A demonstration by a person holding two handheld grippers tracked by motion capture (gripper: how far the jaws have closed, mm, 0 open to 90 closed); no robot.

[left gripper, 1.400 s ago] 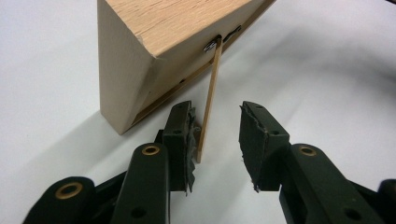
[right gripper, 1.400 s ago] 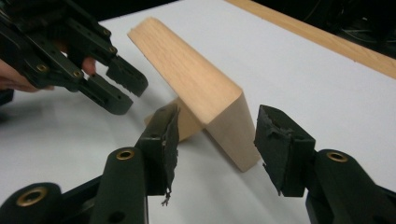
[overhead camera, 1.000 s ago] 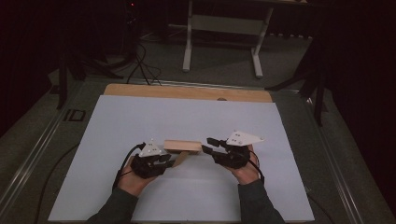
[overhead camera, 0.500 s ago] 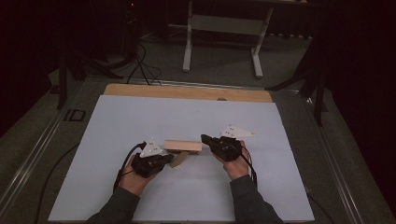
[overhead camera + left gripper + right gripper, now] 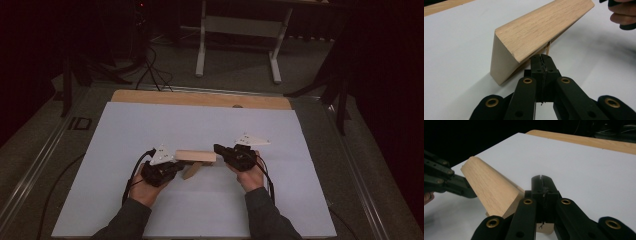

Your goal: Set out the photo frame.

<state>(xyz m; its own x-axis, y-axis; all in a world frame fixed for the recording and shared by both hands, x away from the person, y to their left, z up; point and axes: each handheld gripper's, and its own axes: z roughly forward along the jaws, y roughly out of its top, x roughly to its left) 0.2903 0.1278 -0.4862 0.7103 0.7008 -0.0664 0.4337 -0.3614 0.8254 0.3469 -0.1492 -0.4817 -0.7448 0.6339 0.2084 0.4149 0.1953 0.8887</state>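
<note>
Left hand-held gripper (image 5: 181, 167) has its jaws pressed together, tips tucked under the left end of the wooden block (image 5: 196, 156). Right hand-held gripper (image 5: 220, 150) also pinched tight, at the block's right end. Block sits tilted on the white sheet (image 5: 210, 125), nearer the table's near edge.

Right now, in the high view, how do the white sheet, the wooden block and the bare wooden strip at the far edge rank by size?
1. white sheet
2. bare wooden strip
3. wooden block
</note>
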